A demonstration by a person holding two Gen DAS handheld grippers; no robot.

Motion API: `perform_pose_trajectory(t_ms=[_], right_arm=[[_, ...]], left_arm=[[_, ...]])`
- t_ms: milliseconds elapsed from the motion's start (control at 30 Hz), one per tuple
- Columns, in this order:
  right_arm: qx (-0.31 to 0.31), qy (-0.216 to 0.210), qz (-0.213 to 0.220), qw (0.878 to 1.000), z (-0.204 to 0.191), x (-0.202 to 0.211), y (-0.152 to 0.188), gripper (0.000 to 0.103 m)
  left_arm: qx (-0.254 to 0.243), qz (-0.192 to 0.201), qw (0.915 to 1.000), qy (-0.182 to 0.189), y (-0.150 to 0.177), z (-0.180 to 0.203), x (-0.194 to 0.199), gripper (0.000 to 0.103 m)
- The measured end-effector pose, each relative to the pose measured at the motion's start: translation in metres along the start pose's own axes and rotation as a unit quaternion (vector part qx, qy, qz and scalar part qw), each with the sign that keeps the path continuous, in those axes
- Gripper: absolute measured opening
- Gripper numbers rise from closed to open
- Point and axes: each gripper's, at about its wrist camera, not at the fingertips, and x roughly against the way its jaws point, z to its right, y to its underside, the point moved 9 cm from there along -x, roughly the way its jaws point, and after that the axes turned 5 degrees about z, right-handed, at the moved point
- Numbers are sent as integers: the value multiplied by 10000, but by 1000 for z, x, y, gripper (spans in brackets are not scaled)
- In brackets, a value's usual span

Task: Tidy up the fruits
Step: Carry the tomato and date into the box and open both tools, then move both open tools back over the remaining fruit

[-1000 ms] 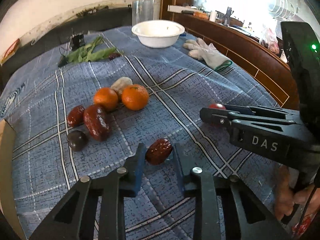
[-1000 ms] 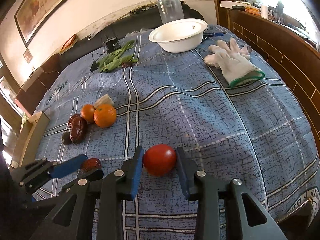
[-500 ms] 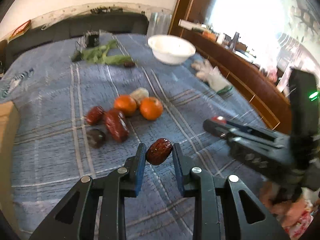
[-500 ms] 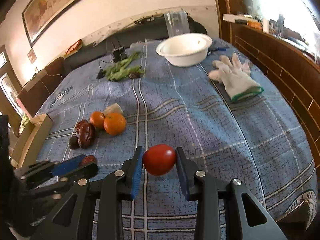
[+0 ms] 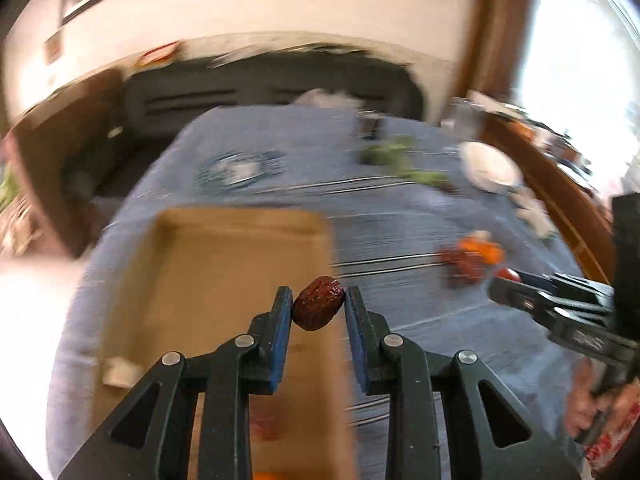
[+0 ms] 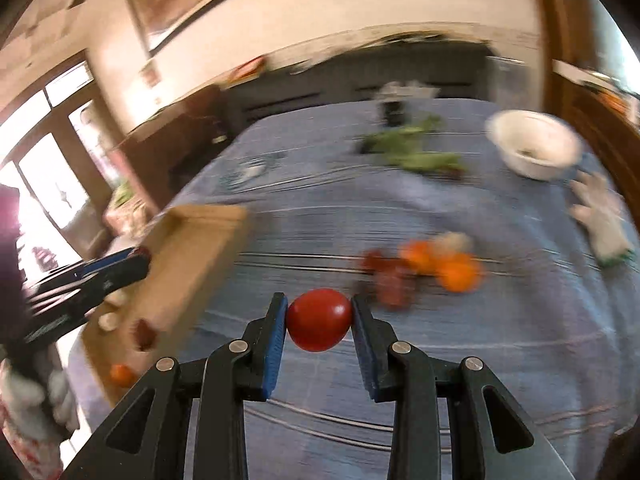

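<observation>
Both grippers have swung left since half a second ago, so the cardboard box (image 5: 224, 280) now fills the left wrist view. Raised above the blue tablecloth (image 6: 500, 340), the left gripper (image 5: 318, 312) pinches a wrinkled red date (image 5: 318, 308) over the box's right edge. Beside it, the right gripper (image 6: 319, 320) clamps a red tomato (image 6: 319, 319) above the cloth, fingers narrowed to each fruit's width.

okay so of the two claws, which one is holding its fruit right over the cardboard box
The left claw, gripping the red date at the cardboard box's edge. The right claw holds its tomato over the blue cloth.
</observation>
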Motion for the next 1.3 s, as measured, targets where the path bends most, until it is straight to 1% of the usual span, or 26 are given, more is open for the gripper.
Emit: perform_pose_trajectory(t_ms=[100, 200, 300, 333, 367, 533, 667, 700, 767, 800, 900, 967, 1033, 1133, 1300], right_arm=[[178, -380, -294, 9987, -48, -29, 7, 36], [433, -534, -548, 9961, -85, -60, 18, 36], [668, -607, -809, 9926, -115, -88, 29, 36], [767, -561, -814, 9921, -121, -96, 29, 36], [1000, -408, -678, 9918, -128, -100, 25, 36], [1370, -452, -809, 9862, -156, -124, 28, 36], [1684, -431, -883, 9808, -171, -139, 36, 36], [1718, -437, -877, 9803, -172, -139, 37, 36], [1761, -470, -784, 9801, -175, -138, 35, 36], [1743, -486, -740, 9807, -175, -136, 32, 36], [1558, -468, -577, 9850, -164, -120, 21, 37], [1393, -417, -465, 9883, -151, -107, 15, 42], [1214, -343, -365, 9913, -133, -92, 10, 50], [901, -173, -231, 9955, -97, -68, 6, 56], [310, 406, -44, 9987, -10, -28, 3, 58]], left_arm=[[375, -199, 9986, -306, 11, -48, -10, 26], [716, -508, 9953, -422, 26, -80, -31, 26], [861, -689, 9926, -501, 36, -95, -44, 26], [886, -726, 9921, -519, 38, -99, -46, 26], [918, -773, 9913, -545, 40, -102, -49, 26], [1112, -879, 9883, -568, 47, -115, -56, 26], [1372, -875, 9857, -431, 49, -121, -54, 26], [1412, -830, 9856, -410, 48, -123, -52, 27], [1459, -728, 9859, -375, 47, -123, -46, 40], [1478, -674, 9859, -396, 46, -123, -42, 48], [1439, -518, 9871, -480, 44, -121, -29, 49], [1437, -387, 9878, -466, 41, -116, -16, 51], [1436, -223, 9885, -430, 38, -108, -1, 58], [1371, -41, 9901, -305, 33, -89, 18, 63], [1182, 77, 9930, 32, 27, -47, 37, 68]])
